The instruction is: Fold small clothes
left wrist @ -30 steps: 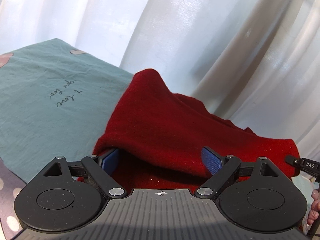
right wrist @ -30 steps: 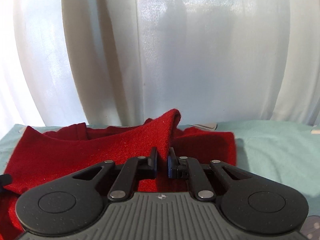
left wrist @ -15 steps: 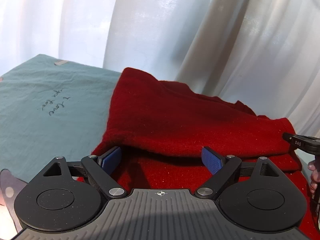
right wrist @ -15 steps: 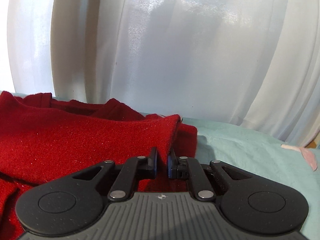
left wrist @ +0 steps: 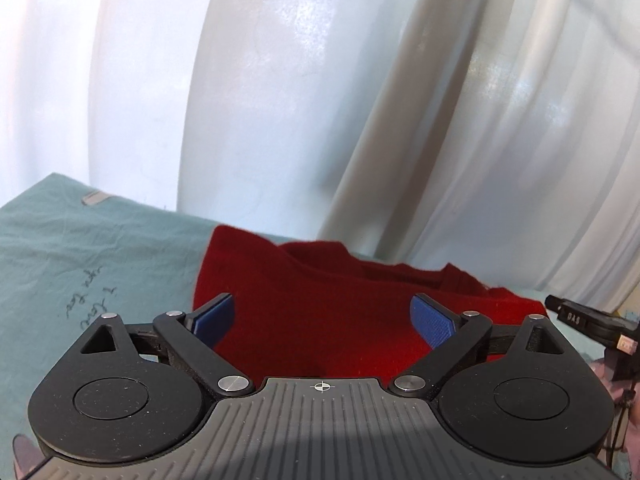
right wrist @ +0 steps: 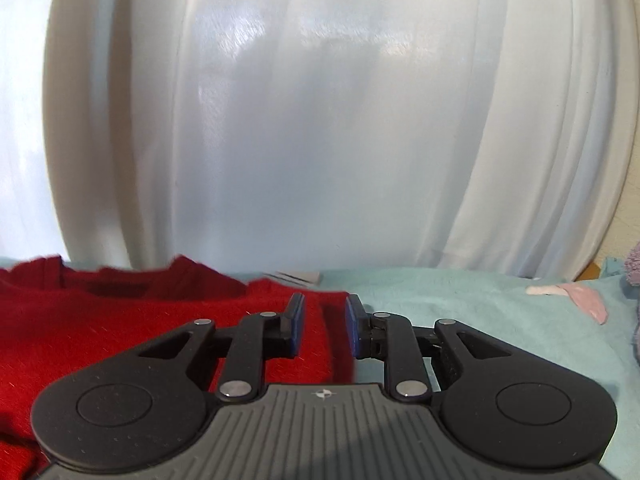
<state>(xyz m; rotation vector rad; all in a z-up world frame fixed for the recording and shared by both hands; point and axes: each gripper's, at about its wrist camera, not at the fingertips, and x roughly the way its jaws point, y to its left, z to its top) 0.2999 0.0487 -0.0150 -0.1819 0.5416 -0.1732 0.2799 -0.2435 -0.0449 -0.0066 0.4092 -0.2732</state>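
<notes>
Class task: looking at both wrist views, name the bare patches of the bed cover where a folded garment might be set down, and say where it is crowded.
Free: teal cover left of the red garment, around the handwriting; teal stretch right of the garment's edge, up to the pink patch. Crowded: the middle, under the garment and both claws.

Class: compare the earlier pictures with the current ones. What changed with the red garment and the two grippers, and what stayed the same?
The right gripper has just opened its jaws, releasing the red garment, whose raised fold now lies flat. The left gripper, already wide, opened further and rose. The green sheet and white curtain stayed as they were.
</notes>
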